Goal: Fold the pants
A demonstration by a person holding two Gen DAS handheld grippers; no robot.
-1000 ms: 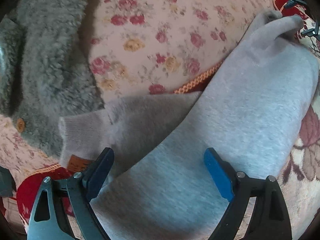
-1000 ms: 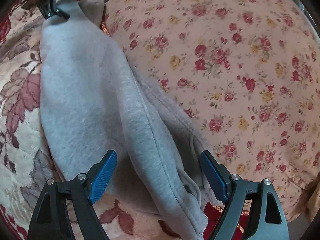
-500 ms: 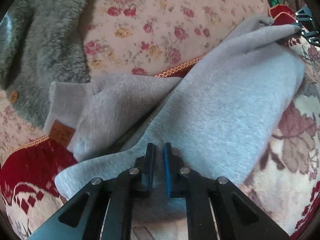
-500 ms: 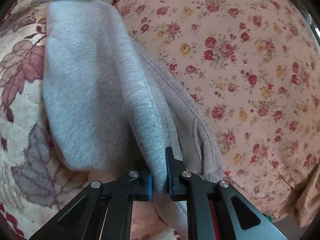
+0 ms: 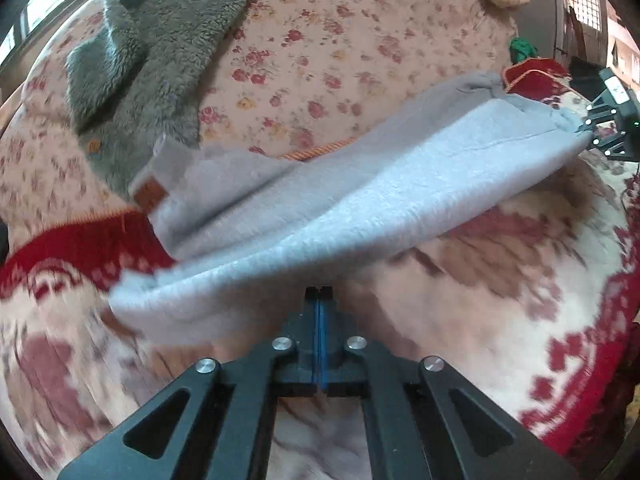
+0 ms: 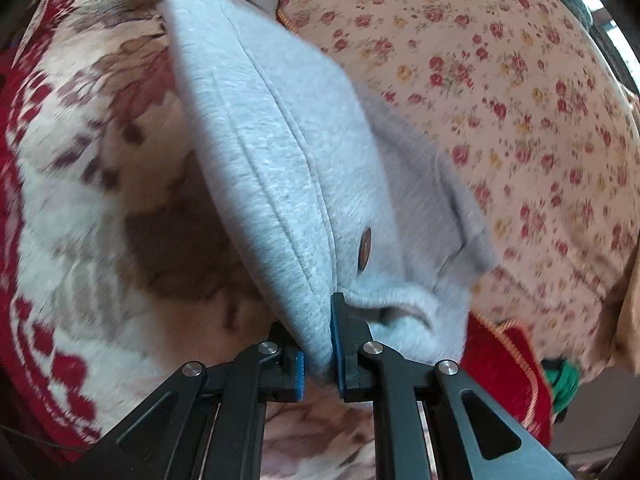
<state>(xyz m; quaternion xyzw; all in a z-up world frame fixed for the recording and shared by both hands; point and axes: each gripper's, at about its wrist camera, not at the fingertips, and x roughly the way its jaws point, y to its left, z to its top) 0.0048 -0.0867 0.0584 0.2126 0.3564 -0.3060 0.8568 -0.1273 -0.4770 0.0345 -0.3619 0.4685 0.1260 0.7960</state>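
The light grey sweatpants (image 5: 360,200) hang stretched between both grippers above a red and cream patterned rug. My left gripper (image 5: 319,292) is shut on the near edge of the pants, jaws pressed together. My right gripper (image 6: 318,344) is shut on a thick folded edge of the pants (image 6: 280,168), near a small brown button (image 6: 365,248). In the left wrist view the right gripper (image 5: 600,128) shows at the far right, holding the other end. A brown leather label (image 5: 149,196) marks the lower layer, which trails onto the floral sheet.
A pink floral sheet (image 5: 320,60) (image 6: 500,80) lies behind the pants. A grey fleece garment (image 5: 160,60) lies on it at the left. The red and cream rug (image 5: 480,320) (image 6: 80,200) lies below. A green object (image 6: 564,380) sits at the rug's edge.
Both grippers closed on the pants and have lifted them off the rug, pulling the fabric taut between them. The views are blurred by motion.
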